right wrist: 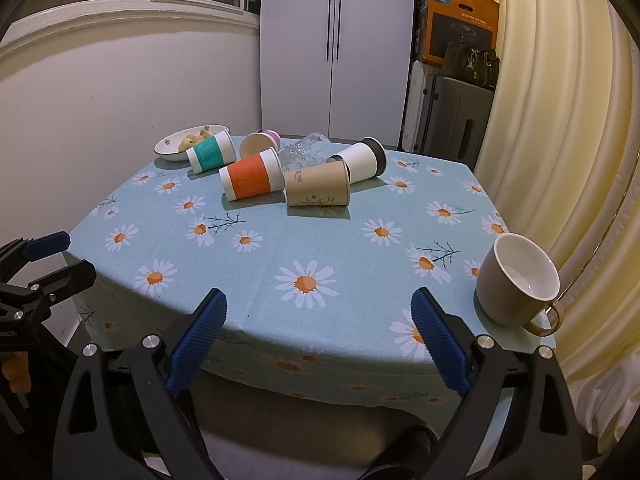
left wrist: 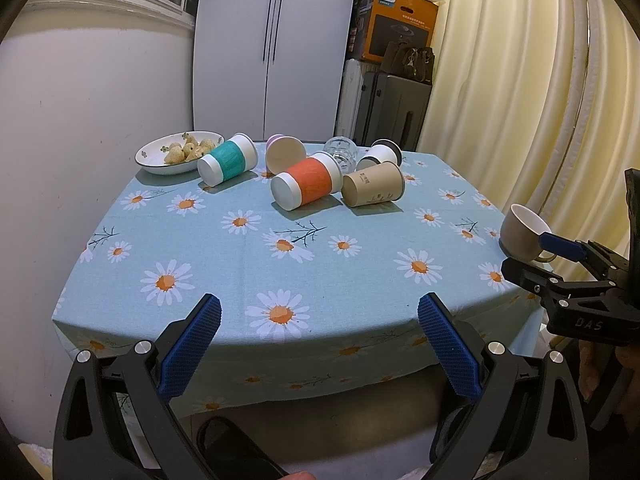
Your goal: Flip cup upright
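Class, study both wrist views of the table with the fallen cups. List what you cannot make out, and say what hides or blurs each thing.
- Glass: both views, mostly hidden behind the orange cup and brown cup; its pose is unclear.
- Pink cup: only its base faces the left view; body hidden.
- Mug handle: left view, covered by the right gripper.
- Bowl contents: too small in both views.
- Brown cup print: too small.

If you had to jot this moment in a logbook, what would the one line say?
left gripper: open, empty | right gripper: open, empty | beige mug: upright, near table edge | orange cup: on its side
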